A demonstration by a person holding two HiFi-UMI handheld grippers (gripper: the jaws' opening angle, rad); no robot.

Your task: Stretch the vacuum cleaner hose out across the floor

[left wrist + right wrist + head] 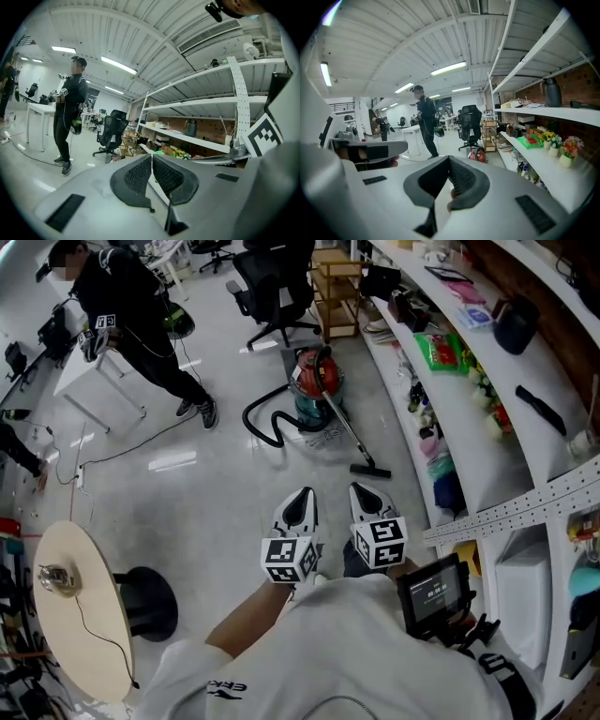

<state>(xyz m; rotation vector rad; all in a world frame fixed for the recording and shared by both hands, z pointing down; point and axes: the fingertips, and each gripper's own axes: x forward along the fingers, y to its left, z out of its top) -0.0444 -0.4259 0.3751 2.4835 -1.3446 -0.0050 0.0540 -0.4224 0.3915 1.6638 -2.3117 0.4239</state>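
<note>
The white left gripper (300, 509), with black ribbed pads, has its jaws pressed together on nothing. The matching right gripper (367, 501) just beside it is closed and empty too. The two are held side by side over the glossy pale grey floor (225, 493), both pointing towards the red and teal canister vacuum cleaner (316, 390), which stands well apart from them near the foot of the long white shelving (450, 399). Its black ribbed hose (262, 420) lies curled in a loop on the floor to the left of the canister. Its slim grey wand (345, 423) slants down from the canister to a black floor nozzle (370, 469) resting near the shelving. A black swivel office chair (277, 287) stands beyond the vacuum cleaner. A person in black clothes (131, 306) stands at a white table (94, 381) on the far left. A round pale wooden table top (80, 615) is at the near left.
</note>
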